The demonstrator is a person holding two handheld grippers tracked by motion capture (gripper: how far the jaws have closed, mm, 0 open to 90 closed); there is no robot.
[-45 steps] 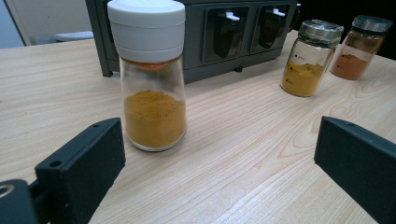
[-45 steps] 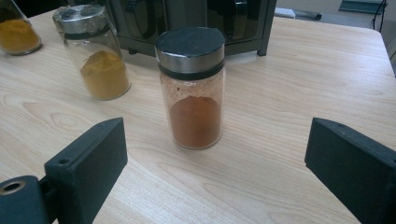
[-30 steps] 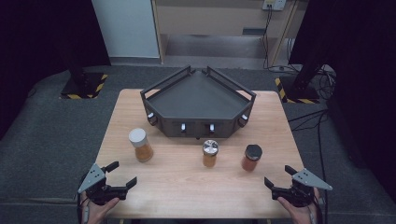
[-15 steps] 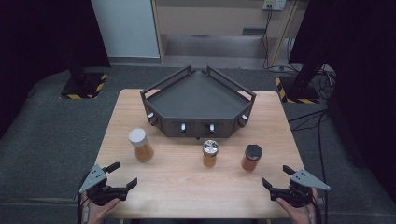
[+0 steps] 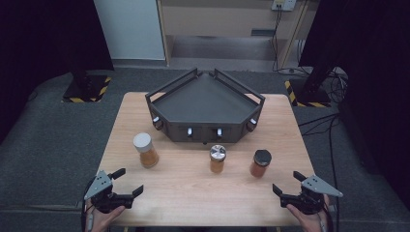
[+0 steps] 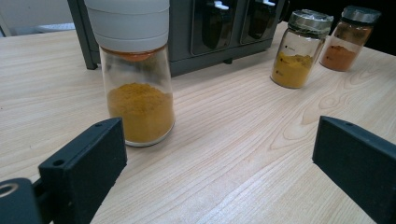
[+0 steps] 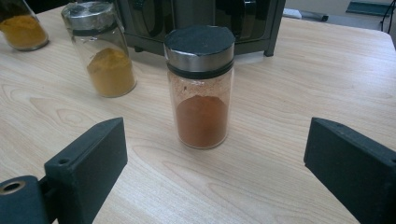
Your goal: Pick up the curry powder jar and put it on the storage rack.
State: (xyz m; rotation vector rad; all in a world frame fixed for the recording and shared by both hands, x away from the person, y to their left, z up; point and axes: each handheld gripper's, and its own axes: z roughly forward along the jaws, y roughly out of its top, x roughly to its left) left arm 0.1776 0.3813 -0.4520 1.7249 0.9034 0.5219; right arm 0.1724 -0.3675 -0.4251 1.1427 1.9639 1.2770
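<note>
Holding both claws spread and empty at the near table edge. Left gripper faces white-capped jar, upright, near; right gripper faces black-capped jar. Steel-capped jar stands between them. Black rack waits behind, likely their destination.

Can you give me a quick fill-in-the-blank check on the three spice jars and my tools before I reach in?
1. The jar nearest the left tool has a ____ lid.
2. The black-lidded jar holds powder coloured ____.
3. The number of jars standing inside the dark rack is ____.
4. Both tools, the right tool included, have their jaws ____.

Missing words: white; reddish-brown; zero; open
</note>
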